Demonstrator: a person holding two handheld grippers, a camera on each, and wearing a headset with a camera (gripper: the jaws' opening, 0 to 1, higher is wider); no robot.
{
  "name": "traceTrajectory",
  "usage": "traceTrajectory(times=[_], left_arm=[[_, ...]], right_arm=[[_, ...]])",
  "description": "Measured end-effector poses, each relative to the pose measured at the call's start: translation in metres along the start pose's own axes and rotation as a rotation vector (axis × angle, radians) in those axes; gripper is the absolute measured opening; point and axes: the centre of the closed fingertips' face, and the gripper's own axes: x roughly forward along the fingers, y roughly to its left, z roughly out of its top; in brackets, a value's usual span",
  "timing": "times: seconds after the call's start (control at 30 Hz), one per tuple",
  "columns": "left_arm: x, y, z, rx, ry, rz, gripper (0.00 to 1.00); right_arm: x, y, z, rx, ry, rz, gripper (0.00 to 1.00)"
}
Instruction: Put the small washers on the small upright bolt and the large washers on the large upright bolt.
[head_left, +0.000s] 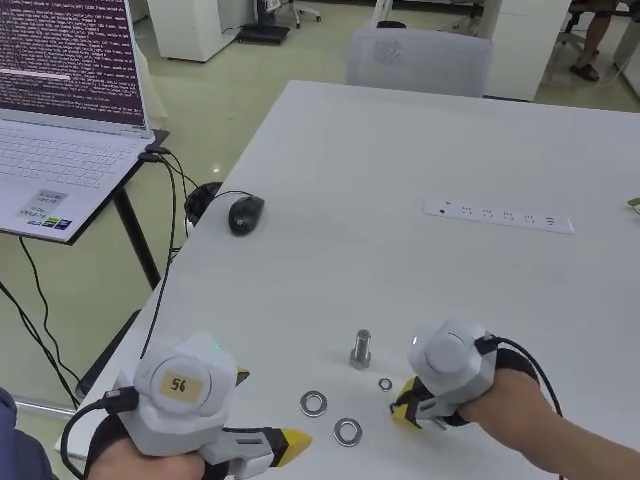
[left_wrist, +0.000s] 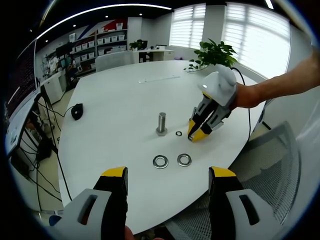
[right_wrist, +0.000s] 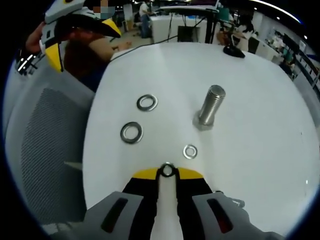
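An upright steel bolt (head_left: 361, 348) (left_wrist: 161, 122) (right_wrist: 210, 107) stands near the white table's front edge. A small washer (head_left: 385, 384) (left_wrist: 179, 133) (right_wrist: 190, 151) lies flat just beside it. Two large washers (head_left: 313, 403) (head_left: 347, 432) lie closer to me, and they appear again in the left gripper view (left_wrist: 160, 161) (left_wrist: 184, 159) and the right gripper view (right_wrist: 147, 102) (right_wrist: 131, 132). My right gripper (head_left: 400, 408) (left_wrist: 199, 132) (right_wrist: 167, 175) is shut on another small washer (right_wrist: 167, 170), low over the table right of the bolt. My left gripper (head_left: 272, 410) (left_wrist: 168, 175) (right_wrist: 82, 36) is open, holding nothing, short of the large washers.
A black mouse (head_left: 246, 214) rests near the table's left edge, with cables running off toward a laptop (head_left: 60, 150) on a side stand. A white power strip (head_left: 498, 215) lies further back on the right. A grey chair (head_left: 420, 60) stands at the far side.
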Motion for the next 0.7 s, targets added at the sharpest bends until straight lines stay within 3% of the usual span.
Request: traceTrajectory(times=[0.23,0.37,0.47,0.57,0.7], left_arm=[[-0.0003,0.0003,-0.0014,-0.002,0.002,0.0,0.65],[0.0001,-0.002,0.0001,0.002,0.001,-0.005,0.65],[0.001,-0.0035,0.0004,0.003,0.002,-0.008,0.65],[0.0017,-0.0045,0.0009,0.006,0.0,-0.011,0.65],[0.0021,-0.0048,0.0014,0.005,-0.002,-0.011,0.65]], right_arm=[[-0.0003,0.0006,-0.0018,-0.096,0.04,0.026,0.2],[-0.0004,0.0001,-0.0025,-0.142,0.059,0.043,0.19],[-0.0005,-0.0007,-0.004,-0.222,0.076,0.043,0.15],[-0.0001,0.0007,-0.004,-0.176,0.076,0.042,0.14],[-0.0002,0.0,-0.0036,-0.067,0.017,0.024,0.13]])
